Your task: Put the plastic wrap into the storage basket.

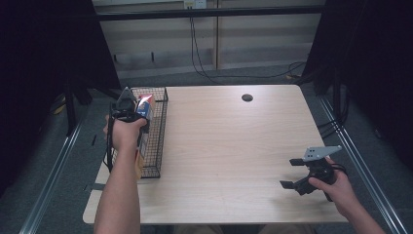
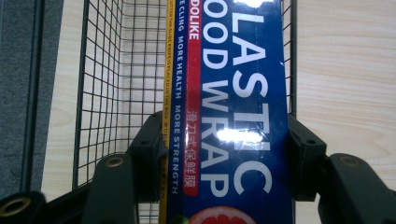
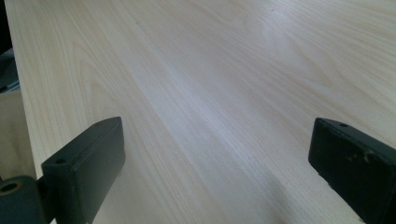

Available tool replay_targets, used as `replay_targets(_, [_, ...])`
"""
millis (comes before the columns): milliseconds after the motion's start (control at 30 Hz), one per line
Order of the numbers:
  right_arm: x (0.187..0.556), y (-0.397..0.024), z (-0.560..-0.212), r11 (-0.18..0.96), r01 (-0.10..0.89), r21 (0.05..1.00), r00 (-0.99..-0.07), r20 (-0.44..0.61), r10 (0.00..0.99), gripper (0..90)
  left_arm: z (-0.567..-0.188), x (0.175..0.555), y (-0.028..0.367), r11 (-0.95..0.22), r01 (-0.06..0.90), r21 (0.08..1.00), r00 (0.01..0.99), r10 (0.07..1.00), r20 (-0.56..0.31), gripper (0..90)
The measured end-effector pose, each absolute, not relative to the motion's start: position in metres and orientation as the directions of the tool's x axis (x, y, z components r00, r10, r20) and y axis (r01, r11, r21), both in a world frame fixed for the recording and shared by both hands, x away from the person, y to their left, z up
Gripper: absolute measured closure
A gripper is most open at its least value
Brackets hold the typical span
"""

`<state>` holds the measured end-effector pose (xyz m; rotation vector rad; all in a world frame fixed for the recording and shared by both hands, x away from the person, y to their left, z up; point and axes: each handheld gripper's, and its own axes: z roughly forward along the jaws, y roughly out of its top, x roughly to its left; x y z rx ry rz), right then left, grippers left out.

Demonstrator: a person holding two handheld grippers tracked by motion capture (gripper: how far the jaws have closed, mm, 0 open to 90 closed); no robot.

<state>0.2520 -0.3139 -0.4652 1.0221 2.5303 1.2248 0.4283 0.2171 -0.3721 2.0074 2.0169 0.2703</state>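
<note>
Box of plastic wrap: light, stiff, glossy and slippery; left gripper clamps its long sides over basket, far left. Right gripper released, empty.

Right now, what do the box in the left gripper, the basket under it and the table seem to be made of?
Plastic wrap box: looks like glossy printed cardboard; bright glare patches sit on its blue face. Basket: thin dark wire mesh, probably coated metal, with a see-through grid. Table: pale wood grain with a smooth satin sheen, possibly laminate.
</note>
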Motion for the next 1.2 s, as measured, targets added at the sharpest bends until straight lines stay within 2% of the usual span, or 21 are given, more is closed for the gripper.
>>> replay_targets(1200, [0.252, -0.313, -0.466, 0.436, 0.514, 0.739, -0.758, 0.155, 0.633, 3.7, -0.392, 0.430, 0.220, 0.034, 0.953, 0.300, -0.016, 0.998, -0.061, 43.0])
